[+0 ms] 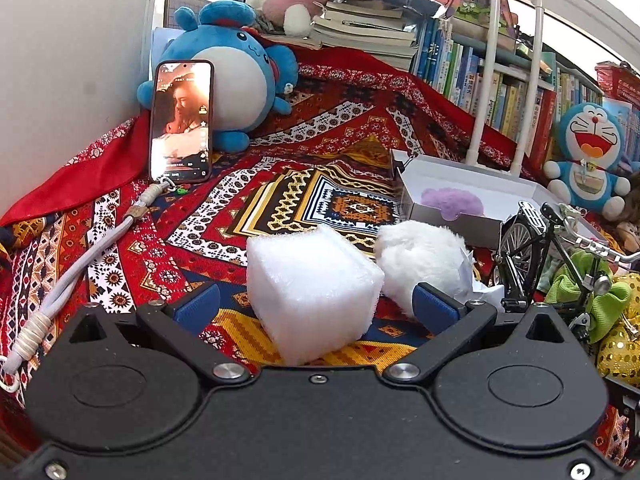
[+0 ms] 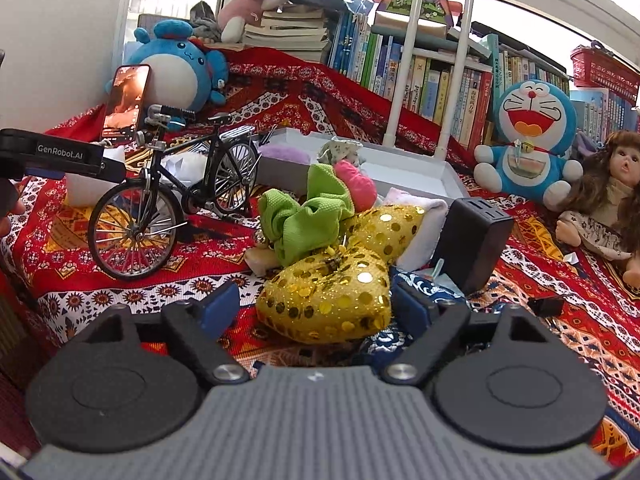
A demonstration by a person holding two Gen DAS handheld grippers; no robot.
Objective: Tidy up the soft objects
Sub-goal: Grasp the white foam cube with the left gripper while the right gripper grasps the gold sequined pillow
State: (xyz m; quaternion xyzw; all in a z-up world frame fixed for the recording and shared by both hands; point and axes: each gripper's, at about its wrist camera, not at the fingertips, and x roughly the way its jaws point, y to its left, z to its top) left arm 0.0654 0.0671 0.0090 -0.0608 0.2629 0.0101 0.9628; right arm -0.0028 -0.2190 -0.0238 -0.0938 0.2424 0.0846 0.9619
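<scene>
Between left gripper (image 1: 316, 304) wide jaws: white cube (image 1: 312, 292), untouched; right gripper (image 2: 316, 304) jaws flank gold cushion (image 2: 328, 296), apart.

Left hand-held gripper (image 1: 316, 304) and right hand-held gripper (image 2: 316, 306), both wide-jawed, tilted downward.

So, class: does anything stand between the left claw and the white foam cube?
Nothing visible does. The white foam cube already sits between the open fingers of the left claw; the fluffy white ball lies beside it.
</scene>
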